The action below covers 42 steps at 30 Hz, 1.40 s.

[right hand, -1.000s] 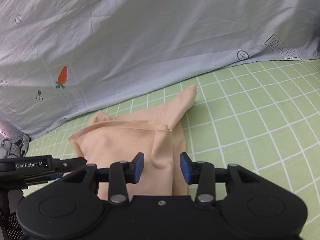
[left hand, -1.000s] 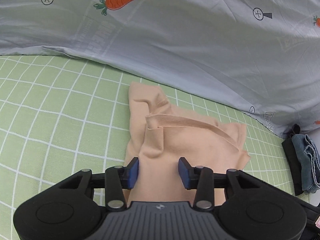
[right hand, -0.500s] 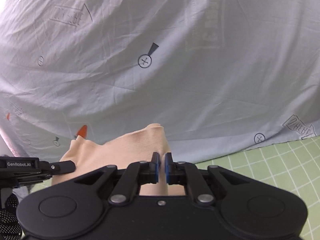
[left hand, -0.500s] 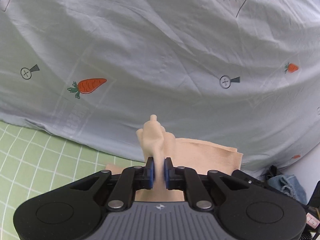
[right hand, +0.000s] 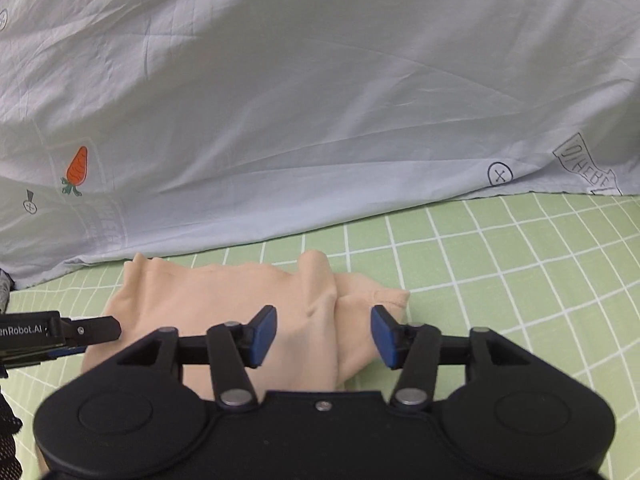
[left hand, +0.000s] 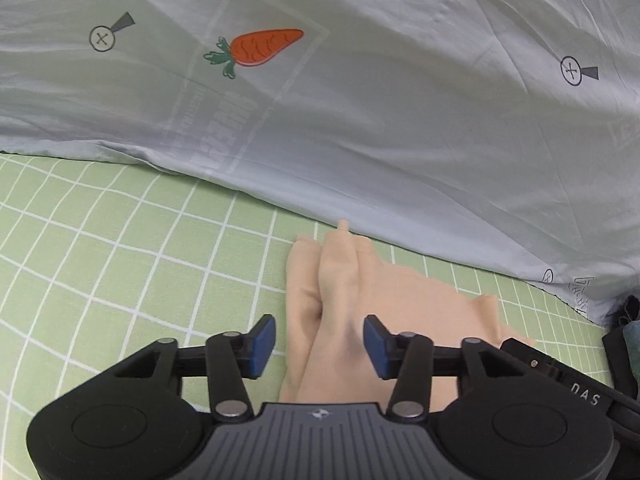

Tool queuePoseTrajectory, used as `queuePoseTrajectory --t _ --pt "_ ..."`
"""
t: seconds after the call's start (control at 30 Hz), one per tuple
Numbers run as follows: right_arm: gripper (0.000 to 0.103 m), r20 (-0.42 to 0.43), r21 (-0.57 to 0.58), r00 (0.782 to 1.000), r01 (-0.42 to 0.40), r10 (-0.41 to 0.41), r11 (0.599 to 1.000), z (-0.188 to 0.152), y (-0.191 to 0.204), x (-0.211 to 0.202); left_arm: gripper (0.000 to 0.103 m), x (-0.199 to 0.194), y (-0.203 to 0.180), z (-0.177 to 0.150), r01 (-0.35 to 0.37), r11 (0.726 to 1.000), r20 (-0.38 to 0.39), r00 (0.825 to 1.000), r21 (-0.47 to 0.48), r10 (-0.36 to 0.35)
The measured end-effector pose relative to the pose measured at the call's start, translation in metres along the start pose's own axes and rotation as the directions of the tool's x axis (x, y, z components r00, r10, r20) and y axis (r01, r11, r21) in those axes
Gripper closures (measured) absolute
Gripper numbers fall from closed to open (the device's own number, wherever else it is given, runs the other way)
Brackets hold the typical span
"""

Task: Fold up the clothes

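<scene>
A peach-coloured garment point(left hand: 352, 304) lies folded on the green checked sheet point(left hand: 120, 248), with a raised ridge of cloth running away from me. My left gripper point(left hand: 319, 342) is open, its blue pads either side of that ridge, holding nothing. In the right wrist view the same garment point(right hand: 224, 300) lies flat with a ridge near its right end. My right gripper point(right hand: 323, 334) is open over it, empty. The left gripper's tip point(right hand: 80, 330) shows at the garment's left edge.
A pale blue quilt with carrot prints point(left hand: 360, 100) is heaped along the far side, close behind the garment; it also fills the back of the right wrist view point(right hand: 320, 100). Dark and denim clothes point(left hand: 628, 332) lie at the right edge. Green sheet stretches to the left and right.
Half a second ago both grippers were shut on the garment and held it up. Now both have come down and opened, and the garment lies folded over on the sheet.
</scene>
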State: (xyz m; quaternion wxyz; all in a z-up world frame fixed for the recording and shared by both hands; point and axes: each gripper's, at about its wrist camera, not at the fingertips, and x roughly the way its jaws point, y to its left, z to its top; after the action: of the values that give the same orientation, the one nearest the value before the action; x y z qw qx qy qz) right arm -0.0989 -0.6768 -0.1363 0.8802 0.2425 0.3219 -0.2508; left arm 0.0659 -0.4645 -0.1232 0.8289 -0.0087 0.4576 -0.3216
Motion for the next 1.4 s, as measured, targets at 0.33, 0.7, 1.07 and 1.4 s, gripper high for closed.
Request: queuePoseTrajectory --t 0.33,0.7,1.07,1.4 --pt "0.02 -0.098 0.101 0.994 -0.028 0.038 0.994 -0.031 -0.004 0.002 0.026 0.004 0.003 -0.022 0.041 0.999 -0.105 0.994 -0.011 -0.042" --pt "0.077 -0.09 0.077 0.989 -0.112 0.119 0.991 -0.048 0.013 -0.006 0.074 -0.005 -0.006 -0.036 0.152 0.981 -0.108 0.98 -0.12 -0.165" --pt "0.087 -0.028 0.036 0.988 -0.15 0.151 0.988 -0.086 -0.007 -0.145 0.084 -0.133 -0.066 -0.106 0.157 0.988 -0.08 0.984 -0.014 -0.157" --pt "0.087 -0.016 0.021 0.992 -0.125 0.125 0.992 -0.14 -0.035 -0.234 0.084 -0.19 -0.09 -0.183 0.165 0.986 -0.081 0.983 -0.007 -0.166"
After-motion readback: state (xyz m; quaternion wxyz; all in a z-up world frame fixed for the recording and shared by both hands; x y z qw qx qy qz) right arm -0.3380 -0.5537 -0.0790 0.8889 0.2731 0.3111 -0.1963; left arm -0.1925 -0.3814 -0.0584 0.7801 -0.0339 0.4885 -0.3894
